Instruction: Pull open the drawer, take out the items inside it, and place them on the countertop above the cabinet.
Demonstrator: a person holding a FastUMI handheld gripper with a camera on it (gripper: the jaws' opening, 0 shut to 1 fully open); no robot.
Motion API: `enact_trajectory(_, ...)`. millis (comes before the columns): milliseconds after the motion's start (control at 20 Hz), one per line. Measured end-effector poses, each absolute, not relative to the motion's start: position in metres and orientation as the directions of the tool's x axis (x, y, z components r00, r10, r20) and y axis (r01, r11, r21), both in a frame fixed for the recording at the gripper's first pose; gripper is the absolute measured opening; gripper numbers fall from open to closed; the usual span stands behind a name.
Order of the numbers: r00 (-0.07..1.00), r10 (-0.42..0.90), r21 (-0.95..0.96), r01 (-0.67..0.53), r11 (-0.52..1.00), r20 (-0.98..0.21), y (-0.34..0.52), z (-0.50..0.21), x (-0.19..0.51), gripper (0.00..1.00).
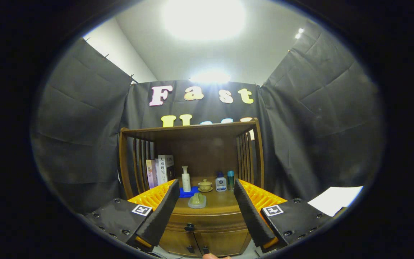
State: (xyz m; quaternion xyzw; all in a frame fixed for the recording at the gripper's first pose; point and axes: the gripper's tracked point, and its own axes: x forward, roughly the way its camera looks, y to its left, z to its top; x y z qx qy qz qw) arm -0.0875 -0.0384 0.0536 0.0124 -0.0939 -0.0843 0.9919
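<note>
Gripper view: the gripper [204, 208] has its fingers [162, 212] spread wide, holding nothing. Between and beyond them stands one brown wooden cabinet [207, 237]; its single curved drawer [210, 221], one dark knob [189, 227] at 6 o'clock, is closed. On the tabletop [221, 205]: one white pump bottle [185, 179], one blue cloth [185, 193], one pale green soap-shaped object [197, 200], one yellow lidded cup [205, 185], one small clear blue-capped bottle [221, 181], one teal bottle [230, 179]. Upright books [161, 169] stand at 10 o'clock.
</note>
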Motion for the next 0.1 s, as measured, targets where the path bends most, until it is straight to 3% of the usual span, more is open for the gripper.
enact_trajectory(100,0.972,-0.169,0.051,0.163,0.985,0.163,-0.0398,0.0461,-0.0833,0.97)
